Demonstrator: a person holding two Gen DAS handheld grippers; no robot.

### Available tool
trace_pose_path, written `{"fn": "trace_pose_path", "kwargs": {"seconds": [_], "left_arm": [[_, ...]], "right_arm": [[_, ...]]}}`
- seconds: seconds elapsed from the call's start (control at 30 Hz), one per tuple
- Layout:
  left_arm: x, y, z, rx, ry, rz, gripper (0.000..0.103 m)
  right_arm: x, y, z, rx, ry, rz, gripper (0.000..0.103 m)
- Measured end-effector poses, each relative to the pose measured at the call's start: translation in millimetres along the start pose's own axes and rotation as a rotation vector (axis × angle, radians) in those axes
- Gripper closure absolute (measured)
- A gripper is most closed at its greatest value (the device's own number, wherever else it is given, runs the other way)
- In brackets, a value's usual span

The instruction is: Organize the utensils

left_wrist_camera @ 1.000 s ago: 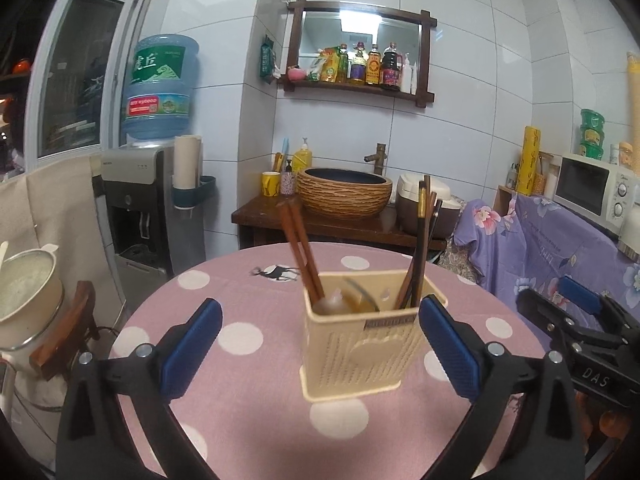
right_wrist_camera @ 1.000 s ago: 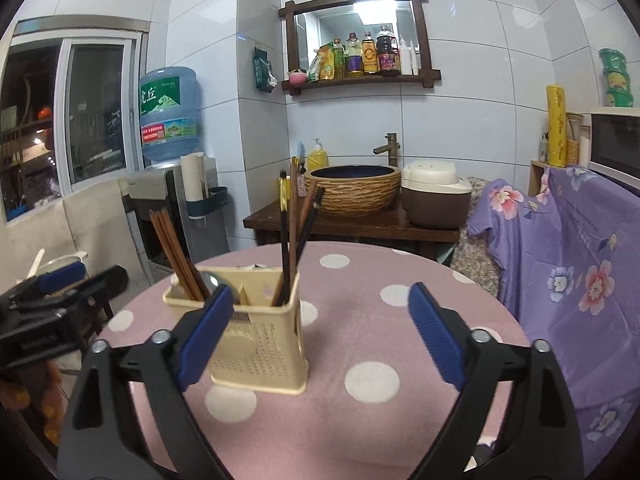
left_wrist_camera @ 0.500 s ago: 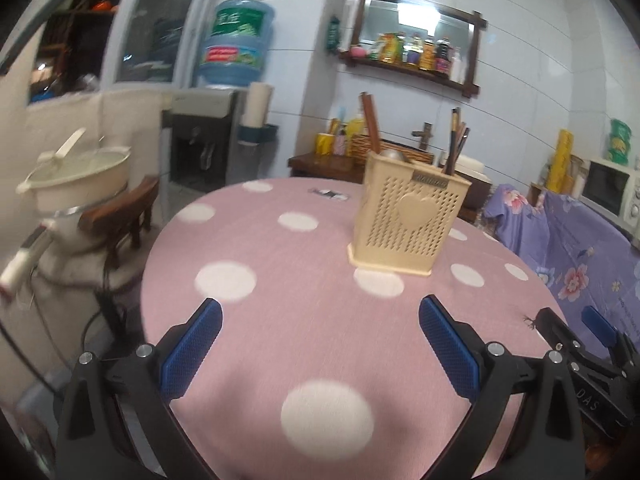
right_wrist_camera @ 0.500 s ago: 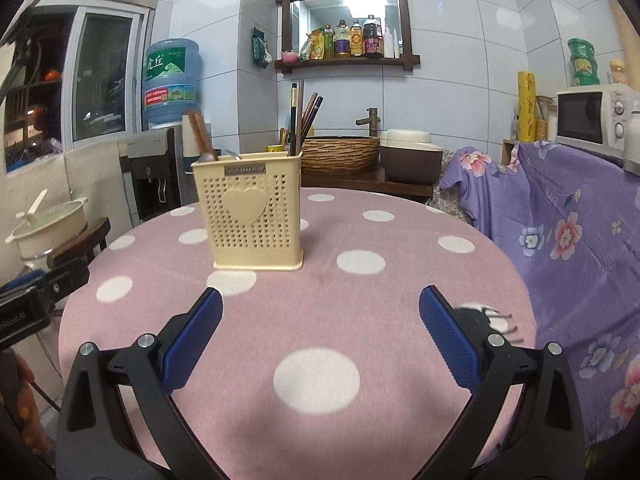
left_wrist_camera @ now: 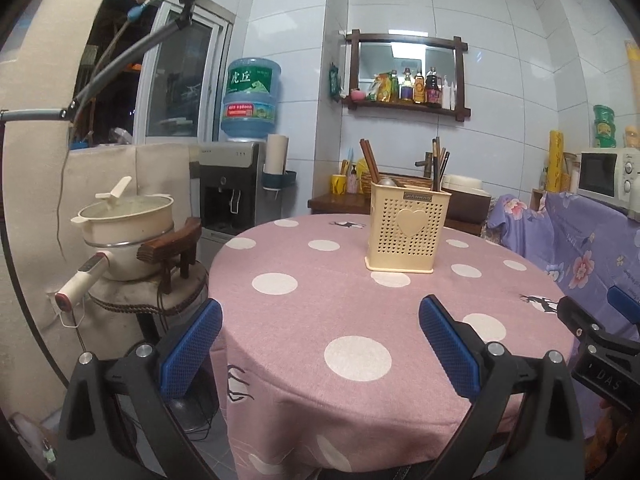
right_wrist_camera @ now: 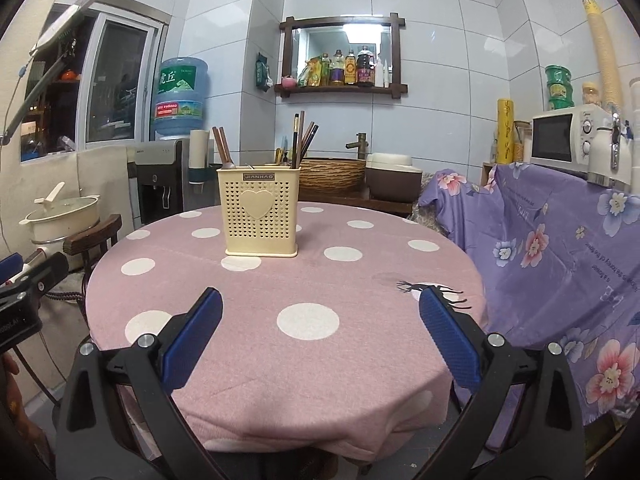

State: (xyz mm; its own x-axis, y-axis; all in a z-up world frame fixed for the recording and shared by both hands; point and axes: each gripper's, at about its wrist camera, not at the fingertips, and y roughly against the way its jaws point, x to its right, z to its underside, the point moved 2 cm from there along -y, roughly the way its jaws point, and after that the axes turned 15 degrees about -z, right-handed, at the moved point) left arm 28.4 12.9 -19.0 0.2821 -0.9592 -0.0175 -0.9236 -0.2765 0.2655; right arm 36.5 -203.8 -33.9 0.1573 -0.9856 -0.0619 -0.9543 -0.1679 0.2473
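A cream perforated utensil holder (left_wrist_camera: 408,232) with a heart on its front stands upright on the round pink polka-dot table (left_wrist_camera: 360,328); it also shows in the right wrist view (right_wrist_camera: 261,212). Brown chopsticks (right_wrist_camera: 221,146) stand in its left part and dark chopsticks (right_wrist_camera: 302,140) in its right part, with a spoon bowl just above the rim. My left gripper (left_wrist_camera: 320,336) is open and empty at the table's near edge. My right gripper (right_wrist_camera: 320,334) is open and empty, also back at the near edge.
A chair with a cream pot (left_wrist_camera: 128,224) stands left of the table. A purple flowered cloth (right_wrist_camera: 560,248) covers furniture on the right, with a microwave (right_wrist_camera: 568,140) on it. A water dispenser (left_wrist_camera: 232,188) and a basin counter (right_wrist_camera: 340,184) stand behind.
Both grippers have pulled back and lowered from close around the holder to the table's near edge. The holder and utensils stay in place.
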Motion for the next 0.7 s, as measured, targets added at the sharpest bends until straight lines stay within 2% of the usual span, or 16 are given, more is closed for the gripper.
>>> {"fn": "trace_pose_path", "kwargs": {"seconds": [0.2,0.7], "left_arm": [[6.3,11.7,2.0,0.016,-0.005,0.022,0.005],[5.1,10.6,2.9,0.005,0.003,0.033,0.005]], "right_arm": [[-1.8,10.4,-2.2,0.014,-0.009,-0.008,0.006],[-0.8,9.0,-2.0,-0.002,-0.02,-0.013,0.006]]}}
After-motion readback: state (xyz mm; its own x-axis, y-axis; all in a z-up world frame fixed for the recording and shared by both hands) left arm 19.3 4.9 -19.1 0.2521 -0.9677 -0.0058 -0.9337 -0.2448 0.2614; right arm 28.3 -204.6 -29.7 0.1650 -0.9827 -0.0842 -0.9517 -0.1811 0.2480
